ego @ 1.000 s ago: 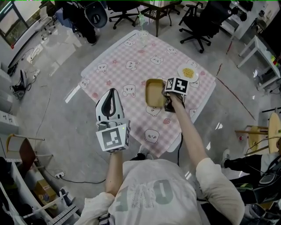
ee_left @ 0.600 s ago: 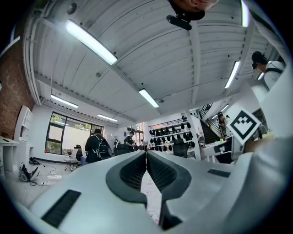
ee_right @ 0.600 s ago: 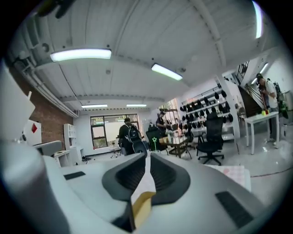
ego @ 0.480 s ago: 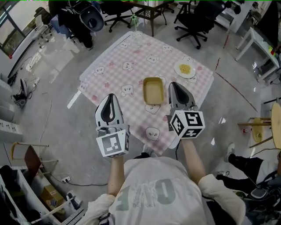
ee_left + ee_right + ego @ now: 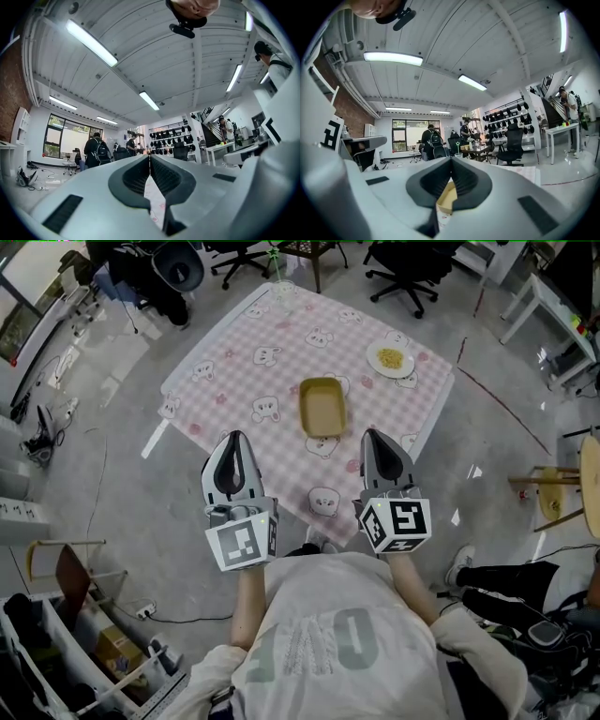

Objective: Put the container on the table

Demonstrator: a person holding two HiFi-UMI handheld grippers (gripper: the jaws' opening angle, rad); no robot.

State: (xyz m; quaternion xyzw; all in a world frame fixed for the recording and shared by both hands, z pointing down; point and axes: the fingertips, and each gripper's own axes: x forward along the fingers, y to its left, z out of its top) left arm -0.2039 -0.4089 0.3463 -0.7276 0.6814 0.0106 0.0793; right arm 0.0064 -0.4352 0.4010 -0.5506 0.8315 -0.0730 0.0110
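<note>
Placed: container (image 5: 322, 407) flat near middle of surface (image 5: 234, 381), clear of every edge. Closed and empty: left tool (image 5: 232, 470); right tool (image 5: 384, 460), jaws just been closing, nothing between. Risk, judged slight: a careless swing over the near edge nudges container askew.

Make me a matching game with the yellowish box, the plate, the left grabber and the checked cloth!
Things:
1. container
2. plate
3. left gripper
4. cloth

Descriptions:
A. pink and white checks
B. jaws together, nothing held
C. holds yellow food
D. tan, in the cloth's middle

Pairs: 1-D, 2-C, 3-B, 4-A
</note>
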